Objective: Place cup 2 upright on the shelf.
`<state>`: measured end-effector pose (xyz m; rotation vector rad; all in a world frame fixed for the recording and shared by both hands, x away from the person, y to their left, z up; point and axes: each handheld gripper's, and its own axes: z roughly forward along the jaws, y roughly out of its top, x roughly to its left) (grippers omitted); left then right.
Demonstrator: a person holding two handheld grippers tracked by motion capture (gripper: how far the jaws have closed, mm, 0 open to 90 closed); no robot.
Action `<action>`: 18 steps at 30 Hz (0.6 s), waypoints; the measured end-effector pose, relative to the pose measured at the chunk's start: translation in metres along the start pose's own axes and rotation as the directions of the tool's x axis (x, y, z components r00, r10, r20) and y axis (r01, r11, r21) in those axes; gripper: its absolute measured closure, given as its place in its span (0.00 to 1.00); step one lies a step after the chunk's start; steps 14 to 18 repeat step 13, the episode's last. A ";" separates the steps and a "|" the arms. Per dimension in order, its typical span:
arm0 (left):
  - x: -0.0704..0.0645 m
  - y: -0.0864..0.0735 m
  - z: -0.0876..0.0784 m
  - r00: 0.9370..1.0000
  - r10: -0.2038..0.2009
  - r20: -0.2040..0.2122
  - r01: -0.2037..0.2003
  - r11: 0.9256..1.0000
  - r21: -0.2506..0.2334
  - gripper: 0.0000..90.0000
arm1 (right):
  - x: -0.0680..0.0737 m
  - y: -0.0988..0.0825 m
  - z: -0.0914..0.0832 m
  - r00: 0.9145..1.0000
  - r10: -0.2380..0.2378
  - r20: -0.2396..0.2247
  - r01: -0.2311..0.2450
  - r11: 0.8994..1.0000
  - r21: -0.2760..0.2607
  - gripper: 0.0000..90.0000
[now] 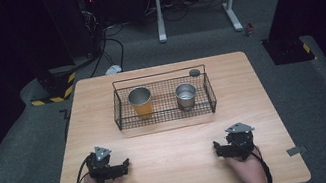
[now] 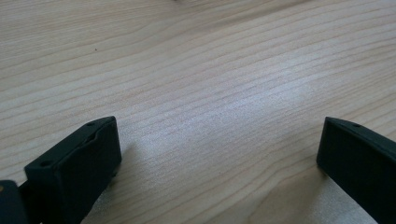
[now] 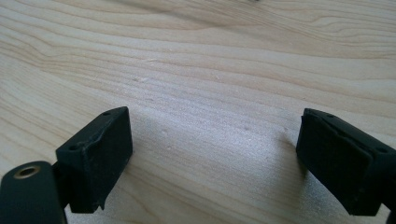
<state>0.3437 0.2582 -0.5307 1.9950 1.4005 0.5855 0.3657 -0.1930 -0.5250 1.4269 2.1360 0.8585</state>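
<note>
A black wire basket (image 1: 166,116) stands at the back middle of the wooden table (image 1: 177,155). Inside it an orange cup with a metal rim (image 1: 141,102) stands at the left and a plain metal cup (image 1: 186,96) at the right. My left gripper (image 1: 119,169) rests near the table's front left, held by a hand. My right gripper (image 1: 221,149) rests at the front right in the other hand. In the left gripper view the gripper (image 2: 219,144) stands open over bare wood, and in the right gripper view the gripper (image 3: 215,140) is open as well, nothing between the jaws.
A small dark round object (image 1: 194,72) lies behind the basket's back right corner. Beyond the table are a white stand's legs (image 1: 233,13), cables (image 1: 109,45) and a yellow-and-black striped block (image 1: 56,90) on the grey floor.
</note>
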 end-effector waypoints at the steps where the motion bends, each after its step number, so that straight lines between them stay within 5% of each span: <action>1: 0.000 0.000 0.000 1.000 0.000 0.000 0.000 1.000 0.000 0.00 | 0.000 0.000 0.000 1.000 -0.002 0.001 0.002 1.000 0.000 0.11; 18: 0.000 0.000 0.000 1.000 -0.001 0.000 0.001 1.000 0.000 0.00 | 0.000 0.001 0.001 1.000 0.009 0.015 -0.009 1.000 -0.004 0.12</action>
